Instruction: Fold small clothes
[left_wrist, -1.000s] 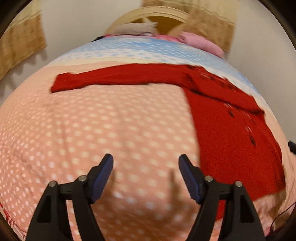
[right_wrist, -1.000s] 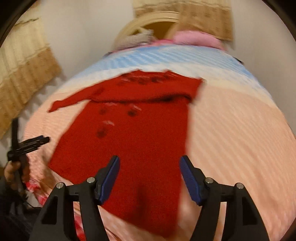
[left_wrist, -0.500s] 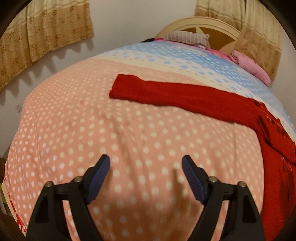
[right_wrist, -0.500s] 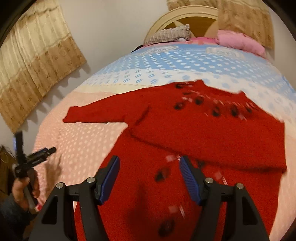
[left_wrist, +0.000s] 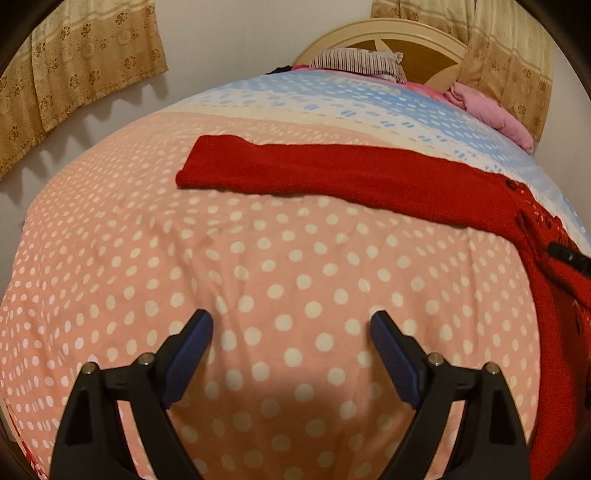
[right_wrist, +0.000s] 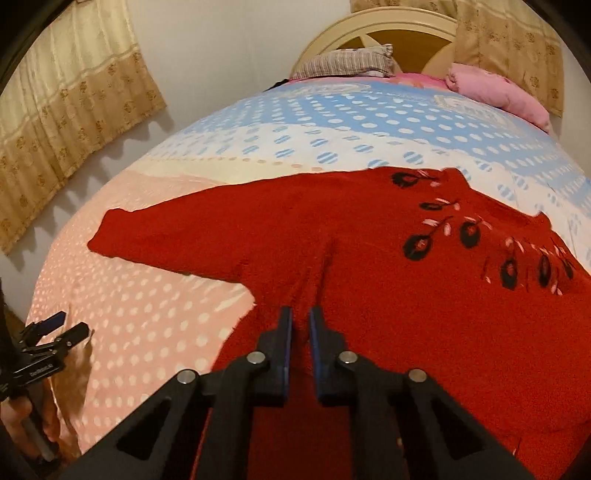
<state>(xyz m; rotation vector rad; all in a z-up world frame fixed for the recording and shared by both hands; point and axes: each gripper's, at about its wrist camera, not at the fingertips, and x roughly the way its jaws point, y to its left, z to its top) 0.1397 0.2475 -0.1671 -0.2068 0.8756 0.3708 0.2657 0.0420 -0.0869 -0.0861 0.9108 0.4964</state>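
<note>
Pillows (right_wrist: 347, 61) sit far off at the headboard; polka-dot bedspread (left_wrist: 258, 266) lies bare under the spread-wide left gripper (left_wrist: 291, 332). Right gripper (right_wrist: 300, 325) pinches the red sweater (right_wrist: 369, 295) beside its outstretched sleeve (left_wrist: 295, 170).

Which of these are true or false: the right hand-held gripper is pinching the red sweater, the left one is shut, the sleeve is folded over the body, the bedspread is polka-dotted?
1. The right hand-held gripper is closed on the red sweater. True.
2. The left hand-held gripper is shut. False: open, over bare bedspread.
3. The sleeve is folded over the body. False: it lies stretched out sideways.
4. The bedspread is polka-dotted. True.
</note>
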